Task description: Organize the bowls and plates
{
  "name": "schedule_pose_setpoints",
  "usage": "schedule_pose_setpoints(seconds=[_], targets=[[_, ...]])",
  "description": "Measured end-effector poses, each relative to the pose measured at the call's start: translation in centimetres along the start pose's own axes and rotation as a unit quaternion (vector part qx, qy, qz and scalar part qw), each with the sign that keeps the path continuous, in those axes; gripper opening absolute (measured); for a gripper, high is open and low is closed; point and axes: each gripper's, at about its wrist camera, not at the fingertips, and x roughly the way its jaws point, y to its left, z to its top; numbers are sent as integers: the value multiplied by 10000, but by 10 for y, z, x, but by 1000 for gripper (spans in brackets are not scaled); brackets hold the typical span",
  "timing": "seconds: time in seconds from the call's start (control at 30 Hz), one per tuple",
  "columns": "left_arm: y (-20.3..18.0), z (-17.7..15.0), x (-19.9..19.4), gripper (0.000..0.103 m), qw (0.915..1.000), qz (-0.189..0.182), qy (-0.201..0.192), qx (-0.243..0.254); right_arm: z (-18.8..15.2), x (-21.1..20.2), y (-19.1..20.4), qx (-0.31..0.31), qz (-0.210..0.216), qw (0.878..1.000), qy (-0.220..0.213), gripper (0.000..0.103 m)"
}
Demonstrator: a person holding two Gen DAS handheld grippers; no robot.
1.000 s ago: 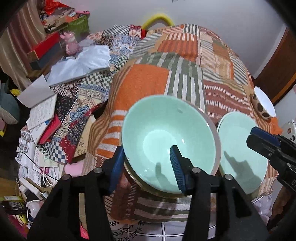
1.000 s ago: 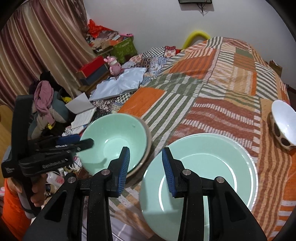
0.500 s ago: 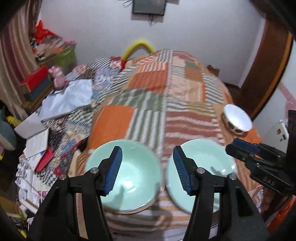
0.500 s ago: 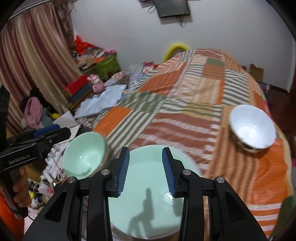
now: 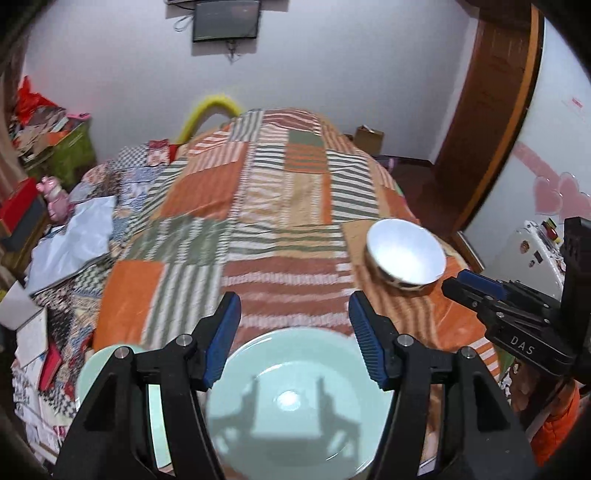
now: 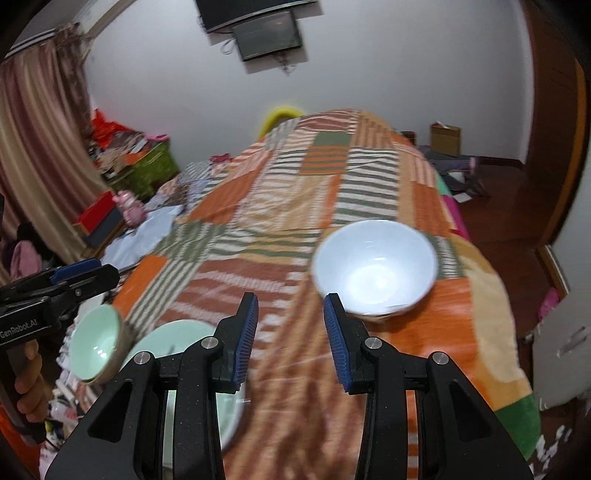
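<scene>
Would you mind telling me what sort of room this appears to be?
Most likely a bedroom: a bed under an orange striped patchwork quilt, a wall-mounted dark flat screen, and brown striped curtains.

Plate (image 5: 291, 402) and small bowl (image 6: 94, 343): mint green. Second bowl (image 6: 375, 271): white (dark-spotted exterior). Quilt (image 5: 266, 206): orange, green, white striped patchwork.

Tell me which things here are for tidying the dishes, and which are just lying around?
For the job:
- green plate
- green bowl
- white bowl
- left tool, open
- right tool, open

Just lying around:
- pink toy
- red box
- cardboard box
- patchwork quilt
</scene>
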Motion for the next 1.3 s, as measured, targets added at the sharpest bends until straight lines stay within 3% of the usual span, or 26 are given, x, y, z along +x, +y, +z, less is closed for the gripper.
schedule_pose_setpoints(seconds=[0.43,0.67,1.3], targets=[[-59,28,81,60,9983,-173,310,456,10,22,-73,426,-470,9978,199,34],[-72,30,128,60,9958,-313,713,479,10,50,-98,545,-607,9953,515,34],[-95,34,216,60,9829,-758,1638,374,10,91,-118,679,-439,9920,969,32]])
